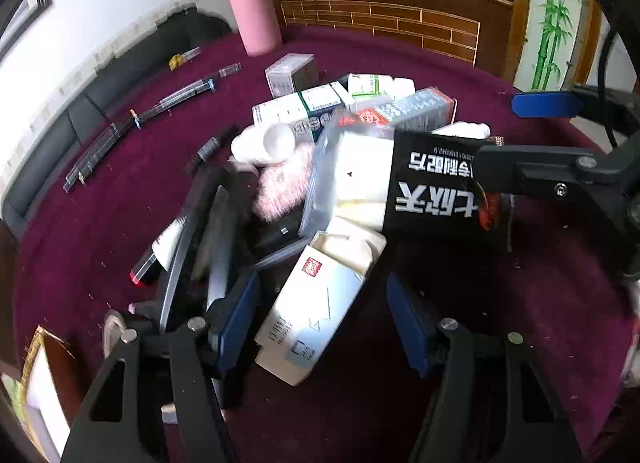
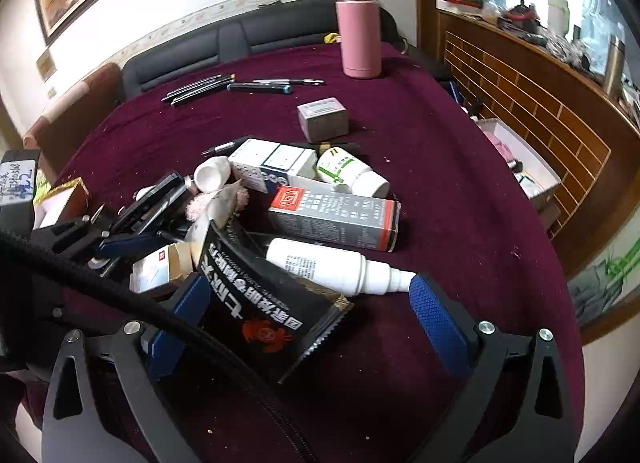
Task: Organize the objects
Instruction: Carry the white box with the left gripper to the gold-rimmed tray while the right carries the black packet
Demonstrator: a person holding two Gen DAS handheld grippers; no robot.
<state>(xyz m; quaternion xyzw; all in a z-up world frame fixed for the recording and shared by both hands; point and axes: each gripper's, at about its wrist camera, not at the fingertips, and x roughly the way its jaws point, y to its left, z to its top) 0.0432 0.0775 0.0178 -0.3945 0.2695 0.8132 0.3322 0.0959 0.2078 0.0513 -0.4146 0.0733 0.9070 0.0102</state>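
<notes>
Spread wide, the right gripper [image 2: 308, 311] straddles a black foil packet with white lettering and a red crab mark [image 2: 256, 303] without pressing it; the left blue pad is close against the packet's edge, while the right pad stands apart, its tip close to the nozzle of a white plastic spray bottle [image 2: 332, 265] lying just beyond. To the left, the left gripper [image 1: 324, 319] stands partly parted around a white cardboard carton with an open end flap [image 1: 316, 303]; the carton sits between the blue pads, nearer the left one, but the frames leave it unclear whether the pads press on it. The carton and the packet lie at the near edge of a heap on a round table covered in maroon cloth [image 2: 460, 191]. Farther into the heap are a grey-and-red oblong box [image 2: 334, 217], a white pill bottle with a green label [image 2: 352, 173] and white medicine boxes [image 2: 272, 163]. Far across the cloth stand a pink cylindrical flask with a steel cap [image 2: 358, 31] and a row of dark pens [image 2: 244, 85].
</notes>
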